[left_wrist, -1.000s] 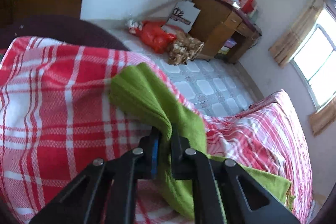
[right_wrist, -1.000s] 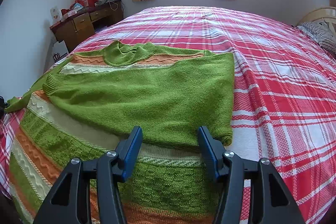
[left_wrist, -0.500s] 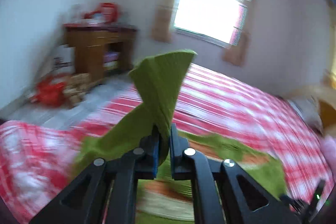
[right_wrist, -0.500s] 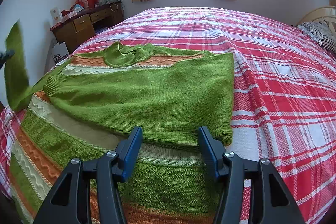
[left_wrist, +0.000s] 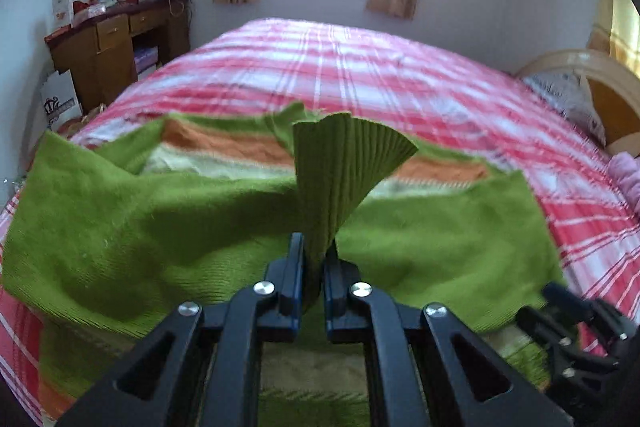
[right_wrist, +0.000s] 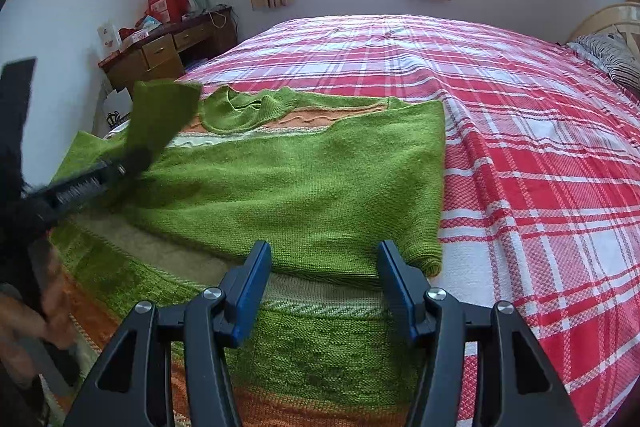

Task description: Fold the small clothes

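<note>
No readable writing; left tool (left_wrist: 312,259) pinches sweater cuff (left_wrist: 348,155), right tool (right_wrist: 324,275) spread.

Matt knitted wool sweater (right_wrist: 304,187), woven checked cotton bedspread (right_wrist: 540,155), glossy wooden desk (right_wrist: 168,51)

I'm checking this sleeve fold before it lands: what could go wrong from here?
The left claw pinches only the ribbed cuff of the green knitted sweater, so it could slip out. The sleeve looks twisted and may land bunched. The open right claw pins nothing, so the body could drag.
</note>
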The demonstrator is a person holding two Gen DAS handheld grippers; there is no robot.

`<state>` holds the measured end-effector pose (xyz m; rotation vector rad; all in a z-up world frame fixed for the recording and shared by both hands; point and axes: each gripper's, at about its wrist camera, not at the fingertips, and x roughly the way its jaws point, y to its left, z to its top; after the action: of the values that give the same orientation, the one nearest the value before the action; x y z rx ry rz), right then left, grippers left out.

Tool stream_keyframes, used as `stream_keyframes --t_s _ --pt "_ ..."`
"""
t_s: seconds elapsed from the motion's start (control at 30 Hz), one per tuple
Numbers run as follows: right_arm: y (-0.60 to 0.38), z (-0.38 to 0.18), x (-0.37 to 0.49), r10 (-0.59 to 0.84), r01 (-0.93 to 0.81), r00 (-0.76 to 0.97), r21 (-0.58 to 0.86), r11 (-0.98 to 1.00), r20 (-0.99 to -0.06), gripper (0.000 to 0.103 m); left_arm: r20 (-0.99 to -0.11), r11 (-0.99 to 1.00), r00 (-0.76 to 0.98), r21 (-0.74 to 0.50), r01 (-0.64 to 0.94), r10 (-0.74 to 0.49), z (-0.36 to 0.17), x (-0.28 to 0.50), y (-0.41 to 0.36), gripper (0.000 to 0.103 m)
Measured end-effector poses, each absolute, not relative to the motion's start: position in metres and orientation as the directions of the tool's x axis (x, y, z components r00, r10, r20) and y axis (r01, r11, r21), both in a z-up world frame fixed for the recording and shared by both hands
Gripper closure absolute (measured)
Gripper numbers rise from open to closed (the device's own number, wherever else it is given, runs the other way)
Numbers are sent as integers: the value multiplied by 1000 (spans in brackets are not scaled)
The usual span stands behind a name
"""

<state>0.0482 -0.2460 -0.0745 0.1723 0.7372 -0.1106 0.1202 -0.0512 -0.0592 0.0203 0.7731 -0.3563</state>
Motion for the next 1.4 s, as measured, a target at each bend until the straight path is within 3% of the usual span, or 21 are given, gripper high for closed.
stream_keyframes --t_s 0.17,0.23,0.3,0.37,0.5,0.63,0.7,0.93,1.0,1.03,1.07,1.13,1.27,1.4 --pt "-246 -74 49 -42 161 734 114 980 -678 47 -730 942 623 -84 325 -280 -66 119 -57 90" --pt "-246 -75 48 -42 161 732 112 981 -680 47 -741 927 599 -88 364 -305 -65 111 -59 67" --pt "-246 -75 49 -39 158 730 113 981 -682 45 -747 918 579 -103 384 -326 -58 96 -49 18" --pt "-246 -75 50 -25 147 728 120 982 -685 41 -721 921 603 -126 370 -341 -52 80 -31 10" --pt "-250 -68 51 1 152 717 158 976 -697 41 -704 953 655 -107 284 -274 -52 64 19 10" --pt "-246 -28 48 179 69 803 387 920 -569 41 -680 985 714 -142 95 -167 -65 64 76 11" --pt "-234 -17 65 221 49 804 432 900 -552 36 -690 978 706 -205 24 -162 -77 70 92 13" --pt "-198 -66 163 324 134 644 519 844 -693 33 -650 976 741 -217 30 -168 -82 60 91 7" --pt "-179 -74 176 276 129 626 445 886 -730 33 -645 972 742 -230 39 -182 -82 59 92 6" --pt "-168 -70 177 230 113 635 384 916 -737 36 -639 970 745 -241 44 -192 -82 59 92 5" --pt "-161 -70 176 210 100 632 347 933 -746 59 -634 966 746 -255 47 -204 -83 59 94 5" --pt "-149 -71 180 181 75 607 282 956 -774 86 -627 960 748 -276 47 -217 -83 60 98 4" --pt "-139 -46 182 122 30 650 185 982 -750 90 -616 950 752 -307 48 -237 -84 61 105 4" --pt "-145 22 168 64 10 785 115 993 -616 91 -602 937 755 -345 49 -261 -84 61 110 4"
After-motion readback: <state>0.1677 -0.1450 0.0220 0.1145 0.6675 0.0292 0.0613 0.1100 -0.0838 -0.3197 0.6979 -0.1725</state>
